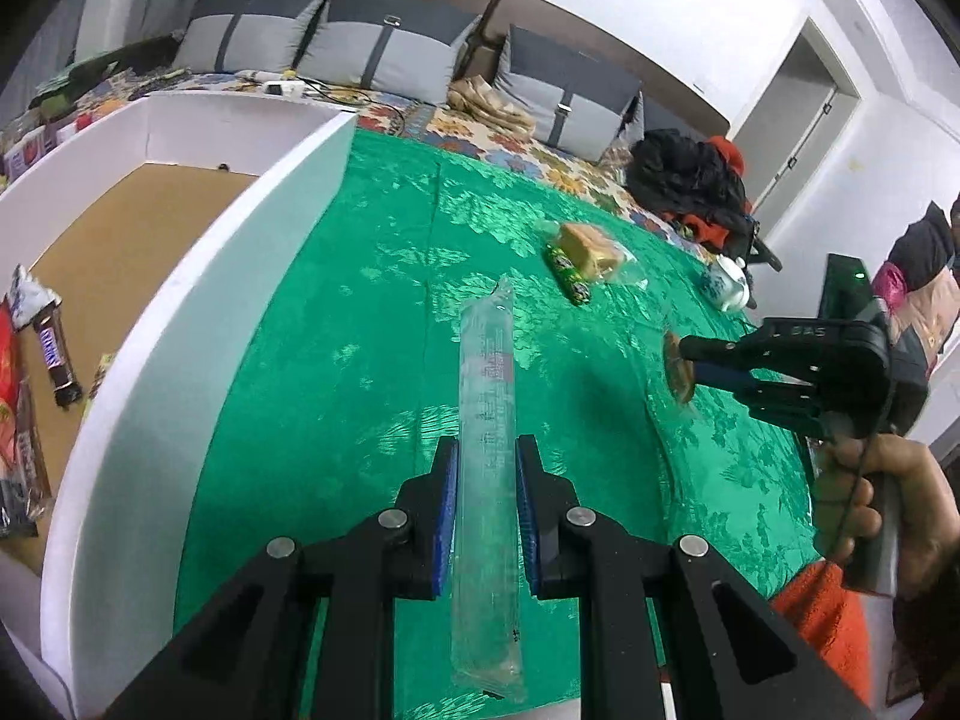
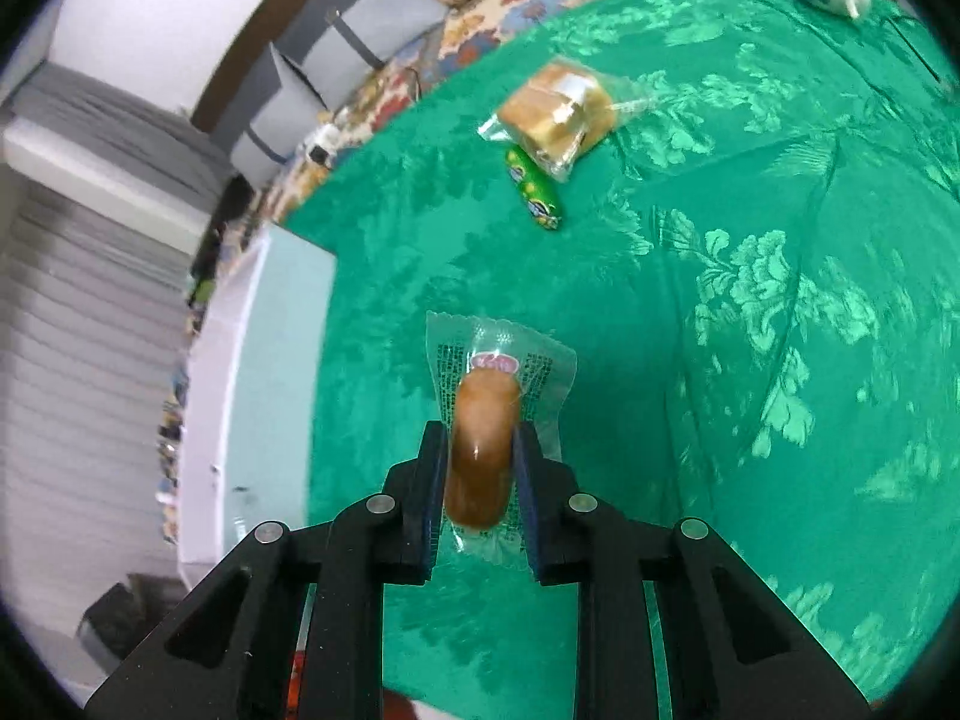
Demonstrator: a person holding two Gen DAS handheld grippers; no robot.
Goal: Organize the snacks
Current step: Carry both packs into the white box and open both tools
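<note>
Setting: a table under a green cloth [image 1: 384, 312], with a white box [image 1: 198, 276] along its left side and a sofa with grey cushions behind.
Left gripper [image 1: 486, 474]: closed on a long clear tube [image 1: 486, 420], a see-through snack sleeve that runs forward between the pads and sticks out past both ends. It is held above the cloth, just right of the box wall.
Right gripper [image 2: 480, 456]: closed on a brown sausage [image 2: 483, 444] sealed in a clear printed wrapper. The pads press the sausage's sides (the wrapper's flat edges flare out past them). The left view shows it held in the air over the cloth, well right of the tube.
Box contents: a chocolate bar [image 1: 57, 360] and 2 or 3 other packets lie on the brown floor at the box's near end; the far end looks bare.
Still on the cloth: a wrapped cake [image 2: 555, 114] touching a small green roll [image 2: 534, 189], near the far edge.
Other: a blue and white teapot [image 1: 729, 282] stands at the far right.
Step in hand: likely carrying both snacks to the box.
Doing it well: lift the tube clear of the box wall before swinging left, since its long front end could catch the rim. Lower it flat onto bare floor beside the packets, then let go. Bring the sausage across second, so the 2 grippers do not crowd each other.
</note>
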